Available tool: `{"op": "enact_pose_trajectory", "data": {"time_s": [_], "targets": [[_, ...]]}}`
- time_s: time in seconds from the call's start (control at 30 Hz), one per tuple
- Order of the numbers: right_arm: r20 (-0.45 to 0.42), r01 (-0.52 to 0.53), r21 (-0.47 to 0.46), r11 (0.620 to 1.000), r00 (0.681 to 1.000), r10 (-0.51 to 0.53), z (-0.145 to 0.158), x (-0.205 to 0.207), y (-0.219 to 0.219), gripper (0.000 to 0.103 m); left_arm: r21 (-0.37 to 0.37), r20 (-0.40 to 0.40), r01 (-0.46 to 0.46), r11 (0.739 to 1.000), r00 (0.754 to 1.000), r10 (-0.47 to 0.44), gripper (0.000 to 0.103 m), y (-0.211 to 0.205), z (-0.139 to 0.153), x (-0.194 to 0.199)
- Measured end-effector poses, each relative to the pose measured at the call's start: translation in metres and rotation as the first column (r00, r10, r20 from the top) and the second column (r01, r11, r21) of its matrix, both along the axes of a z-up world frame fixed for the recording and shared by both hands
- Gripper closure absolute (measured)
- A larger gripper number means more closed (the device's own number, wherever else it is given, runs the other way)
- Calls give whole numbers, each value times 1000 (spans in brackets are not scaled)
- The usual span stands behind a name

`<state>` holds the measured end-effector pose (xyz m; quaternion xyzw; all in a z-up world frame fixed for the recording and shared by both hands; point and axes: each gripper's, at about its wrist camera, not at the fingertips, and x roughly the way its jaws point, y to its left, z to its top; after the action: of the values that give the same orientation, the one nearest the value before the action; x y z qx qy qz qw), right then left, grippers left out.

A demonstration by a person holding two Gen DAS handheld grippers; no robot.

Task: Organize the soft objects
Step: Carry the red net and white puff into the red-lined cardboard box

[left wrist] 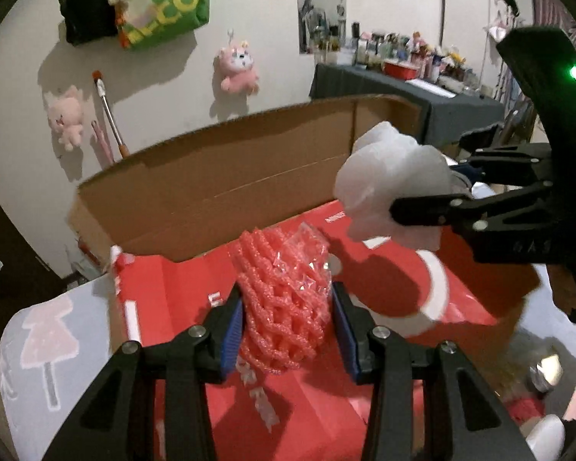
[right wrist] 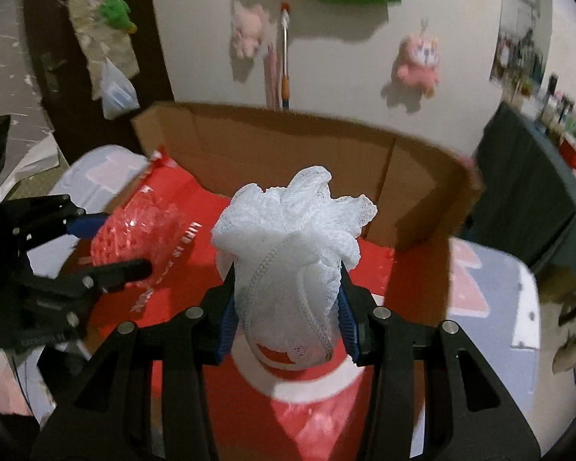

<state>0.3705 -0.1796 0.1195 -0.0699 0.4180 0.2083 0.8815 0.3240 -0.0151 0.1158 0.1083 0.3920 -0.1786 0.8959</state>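
Above the red-lined cardboard box [left wrist: 219, 176], the left claw [left wrist: 288, 322] pinches a pink foam net [left wrist: 284, 299] between its pads. Beside it, the right claw [right wrist: 286, 307] is clamped on a white mesh pouf [right wrist: 292, 238].

The green bag [left wrist: 165, 4] hanging on the wall above the cardboard box [left wrist: 230, 180] shows yellow letters "ME" and "CO".

Pale wall [left wrist: 165, 77] behind, hung with pink plush toys [left wrist: 239, 69], a green bag [left wrist: 169, 4] and a brush [left wrist: 109, 113]. Off to one side, a dark-clothed table [left wrist: 403, 88] crowded with bottles and jars. Dim light, hard shadows. Dark door [right wrist: 96, 38] beside the wall.
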Motion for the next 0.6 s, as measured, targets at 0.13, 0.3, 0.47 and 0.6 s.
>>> {"op": "enact_pose_trajectory", "data": {"time_s": [0.13,0.3,0.47,0.6], "targets": [[-69,20,-25,999,997,-22,-20,29,8,61,12,-36,-13,1000,999,14,58,-5,-17,30],[-120,50,-72,996,991,-59,-38,52,15,61,52,-92,-39,998,995,43,58,-7,-41,59],[-156,65,-80,995,985,-77,-52,65,14,59,42,-135,-63,997,988,69,57,-5,-54,70],[-158,65,-81,995,985,-77,-54,64,14,55,33,-130,-68,997,989,71,55,-3,-54,69]]}}
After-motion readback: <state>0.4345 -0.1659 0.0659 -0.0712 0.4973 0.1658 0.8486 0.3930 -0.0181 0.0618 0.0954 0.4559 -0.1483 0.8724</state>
